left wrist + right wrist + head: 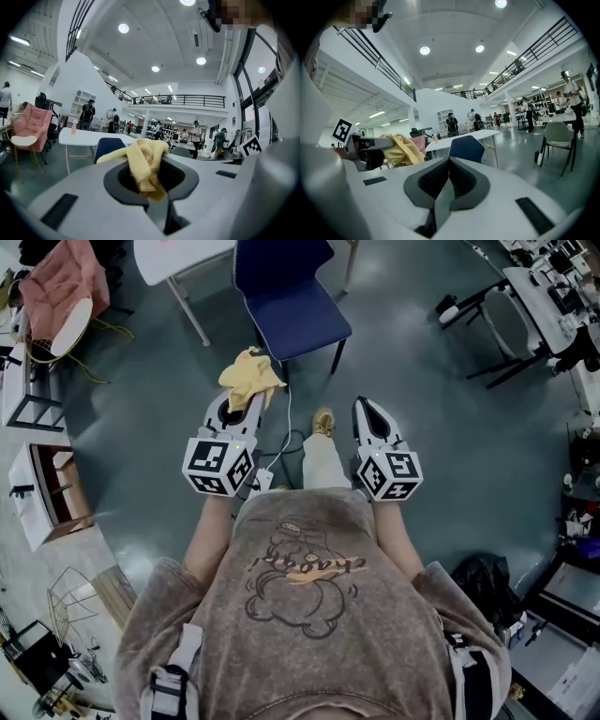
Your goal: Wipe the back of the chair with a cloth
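Note:
A blue chair (286, 292) stands ahead of me, its seat toward me; its back shows as a blue panel (110, 145) in the left gripper view and again as the chair back (467, 149) in the right gripper view. My left gripper (246, 399) is shut on a yellow cloth (249, 376), which bunches out of the jaws as a crumpled wad (146, 161). From the right gripper view that cloth (401, 147) hangs at the left. My right gripper (369, 407) is shut with nothing in it, held level beside the left one. Both are short of the chair.
A white table (178, 259) stands behind the chair. A pink armchair (64, 287) is at far left, shelving (42, 484) at left, a grey chair (511, 320) and desks at far right. A white cable (286, 442) lies on the floor by my feet.

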A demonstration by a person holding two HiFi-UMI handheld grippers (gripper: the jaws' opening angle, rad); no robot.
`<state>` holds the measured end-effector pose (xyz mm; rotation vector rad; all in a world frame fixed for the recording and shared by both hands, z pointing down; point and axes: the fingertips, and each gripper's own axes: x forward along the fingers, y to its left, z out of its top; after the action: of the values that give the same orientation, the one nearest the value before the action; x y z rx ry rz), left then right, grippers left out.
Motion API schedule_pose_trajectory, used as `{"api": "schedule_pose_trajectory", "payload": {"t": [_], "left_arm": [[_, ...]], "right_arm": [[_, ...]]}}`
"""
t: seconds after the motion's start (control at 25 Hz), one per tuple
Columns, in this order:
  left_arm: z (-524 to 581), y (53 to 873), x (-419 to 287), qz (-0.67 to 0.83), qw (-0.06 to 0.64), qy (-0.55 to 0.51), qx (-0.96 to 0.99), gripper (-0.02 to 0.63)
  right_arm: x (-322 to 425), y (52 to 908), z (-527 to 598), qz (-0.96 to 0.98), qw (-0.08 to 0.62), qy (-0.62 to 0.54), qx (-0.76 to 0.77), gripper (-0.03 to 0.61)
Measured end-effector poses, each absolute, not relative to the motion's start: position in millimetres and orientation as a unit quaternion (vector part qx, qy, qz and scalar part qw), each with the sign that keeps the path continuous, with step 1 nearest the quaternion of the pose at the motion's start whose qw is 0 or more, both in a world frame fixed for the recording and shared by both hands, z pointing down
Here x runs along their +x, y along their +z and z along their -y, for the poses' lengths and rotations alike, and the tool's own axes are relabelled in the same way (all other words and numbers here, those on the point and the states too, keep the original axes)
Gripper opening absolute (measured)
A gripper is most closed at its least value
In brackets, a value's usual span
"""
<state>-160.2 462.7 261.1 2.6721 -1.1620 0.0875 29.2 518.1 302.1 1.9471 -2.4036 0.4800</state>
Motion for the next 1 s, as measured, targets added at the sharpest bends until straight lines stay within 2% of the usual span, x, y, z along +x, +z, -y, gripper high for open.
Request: {"api": "schedule_pose_trajectory", "payload": {"t": [0.36, 1.0], "left_arm": [[-403.0, 273.3, -162.7, 0.41, 0.125, 0.03, 0.903, 0.072], [-268.8, 254.0, -106.7, 0.437, 0.137, 0.026, 0.888, 0.072]], "right_arm": [[31.7, 314.5, -451.4, 0.771, 0.005, 0.161, 0.616, 0.025], [85.1, 293.5, -302.7, 0.795, 0.013, 0.166, 0.583, 0.025]]}}
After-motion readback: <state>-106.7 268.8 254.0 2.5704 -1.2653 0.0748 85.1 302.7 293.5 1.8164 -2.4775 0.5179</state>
